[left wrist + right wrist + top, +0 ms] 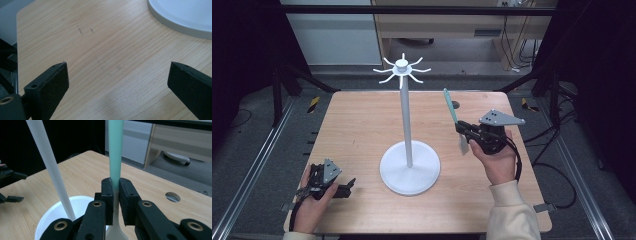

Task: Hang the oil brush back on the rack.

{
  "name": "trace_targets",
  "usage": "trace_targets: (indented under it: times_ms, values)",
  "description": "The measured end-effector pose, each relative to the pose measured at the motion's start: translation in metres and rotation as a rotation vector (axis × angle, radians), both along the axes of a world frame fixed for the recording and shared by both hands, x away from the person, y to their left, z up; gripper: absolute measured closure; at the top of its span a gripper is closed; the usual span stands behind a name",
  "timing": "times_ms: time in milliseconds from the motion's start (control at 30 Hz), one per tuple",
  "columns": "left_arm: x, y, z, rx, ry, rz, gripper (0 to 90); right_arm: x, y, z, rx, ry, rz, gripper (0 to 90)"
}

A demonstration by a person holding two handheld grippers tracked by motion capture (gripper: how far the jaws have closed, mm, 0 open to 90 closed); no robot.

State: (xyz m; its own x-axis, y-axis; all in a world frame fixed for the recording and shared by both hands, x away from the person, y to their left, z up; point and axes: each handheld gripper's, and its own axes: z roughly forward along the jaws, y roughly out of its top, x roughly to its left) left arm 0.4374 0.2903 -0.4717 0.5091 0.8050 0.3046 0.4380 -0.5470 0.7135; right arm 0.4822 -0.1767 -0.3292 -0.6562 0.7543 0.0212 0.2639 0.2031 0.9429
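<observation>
High view: a light wooden table (362, 130) with rounded corners fills the centre of the frame on grey flooring, with pale cabinets at the top edge and black frame rails at both sides. A white stand (408, 150), round-based with hooked arms at its top, rises mid-frame. At lower left the left gripper (343, 189) lies low over the wood, jaws spread apart and empty. At centre right the right gripper (462, 128) is clamped on a green-handled utensil (449, 105), handle slanting up above the table. A round hole (455, 104) sits behind it
</observation>
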Motion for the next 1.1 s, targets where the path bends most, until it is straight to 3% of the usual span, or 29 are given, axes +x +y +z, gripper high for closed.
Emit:
trace_targets:
  times_ms: [200, 633, 1100]
  values:
    - [0.000, -0.002, 0.000, -0.004, -0.002, -0.002, 3.0, -0.006, 0.000, 0.008, 0.034, -0.024, 0.009, 82.5]
    - [0.000, -0.001, 0.000, -0.002, -0.001, -0.003, 3.0, -0.017, 0.007, 0.021, 0.038, -0.078, 0.029, 82.5]
    - [-0.001, 0.000, 0.001, -0.003, -0.011, 0.004, 3.0, -0.023, 0.009, 0.027, 0.070, -0.100, 0.045, 82.5]
